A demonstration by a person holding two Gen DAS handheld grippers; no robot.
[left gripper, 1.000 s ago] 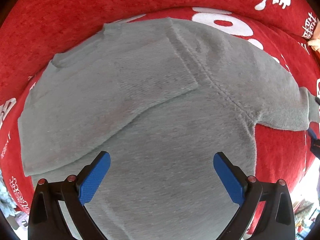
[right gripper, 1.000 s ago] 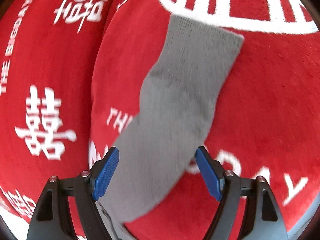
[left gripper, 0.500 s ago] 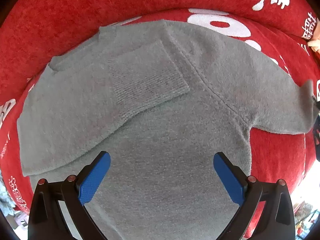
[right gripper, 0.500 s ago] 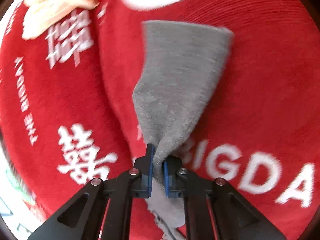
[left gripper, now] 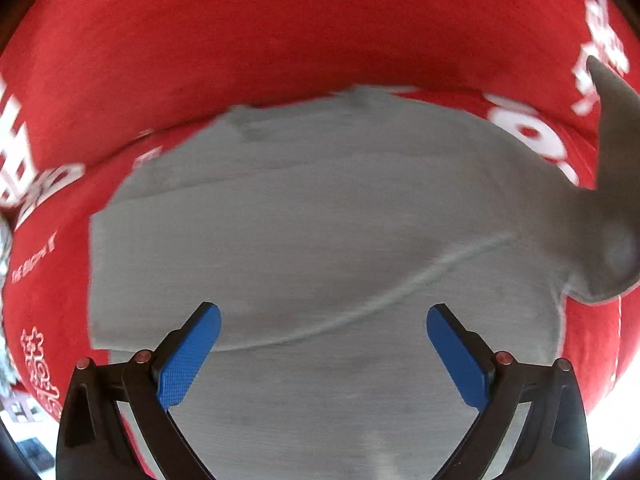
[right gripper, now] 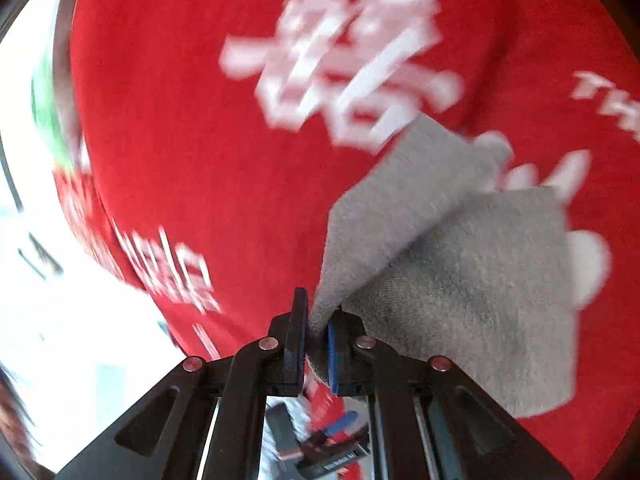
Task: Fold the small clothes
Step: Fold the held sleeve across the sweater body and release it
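**Grey sweater half folded, second sleeve in the air**

Grey knit fills the left wrist view: the sweater (left gripper: pixel 320 220) lies spread on a red plush cover (left gripper: pixel 280 40) printed with white characters and lettering. One sleeve (left gripper: pixel 192 216) already lies folded across the chest, its edge a long diagonal line over the body. The left gripper (left gripper: pixel 323 344) hangs above the lower body of the garment with its blue pads spread wide and nothing between them. At the right edge the other sleeve (left gripper: pixel 612 184) stands lifted off the cover, rising in a dark fold.

From the right wrist view, the right gripper (right gripper: pixel 316 344) is clamped on the cuff end of that sleeve (right gripper: pixel 460 272), the knit pinched between both pads and draping away to the right over the red cover (right gripper: pixel 200 140). The picture is smeared with motion, so the white print reads only as blurred shapes.

As a judgement: the first sleeve fold is done, the second is under way, and laying this sleeve over the body and then folding the body itself (hem toward collar, most likely) remain.

The surface looks soft and cushioned, with a seam between two padded parts. Bright daylight shows at the left of the right view; the room beyond is too washed out to make out.
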